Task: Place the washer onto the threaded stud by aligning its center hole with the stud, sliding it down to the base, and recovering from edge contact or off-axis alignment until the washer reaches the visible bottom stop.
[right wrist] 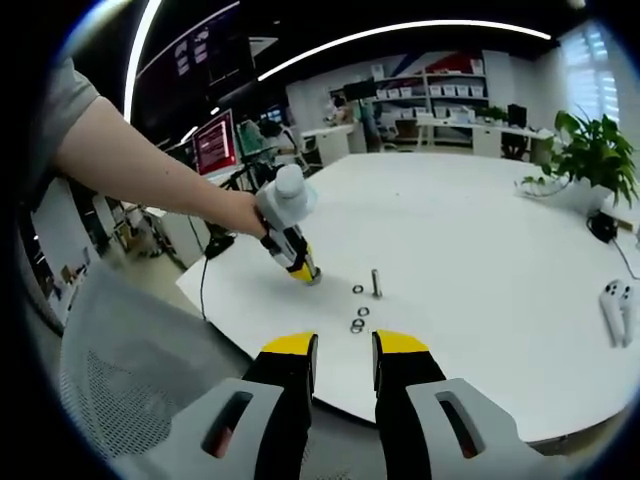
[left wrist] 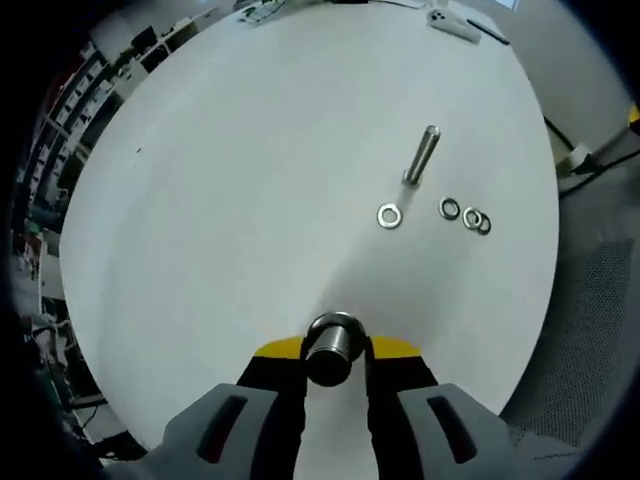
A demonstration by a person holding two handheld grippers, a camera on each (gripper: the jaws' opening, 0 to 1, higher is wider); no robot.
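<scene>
My left gripper point(left wrist: 335, 352) is shut on a short metal cylinder point(left wrist: 333, 340), seen end-on between the yellow-tipped jaws just over the white table point(left wrist: 250, 180). Farther out, a threaded stud point(left wrist: 421, 155) stands upright. One washer point(left wrist: 390, 215) lies near its base, and three more washers point(left wrist: 467, 215) lie to its right, two of them overlapping. In the right gripper view, my right gripper point(right wrist: 345, 350) hangs off the table's near edge with its jaws slightly open and nothing between them. The stud point(right wrist: 376, 283), the washers point(right wrist: 358, 318) and the hand-held left gripper point(right wrist: 298, 262) lie ahead of it.
A person's bare arm point(right wrist: 150, 170) reaches in from the left. A mesh chair back point(right wrist: 120, 370) sits below the table edge. White controllers point(right wrist: 618, 305) lie at the table's right, and a potted plant point(right wrist: 590, 150) stands at the far right. Desks and shelves fill the background.
</scene>
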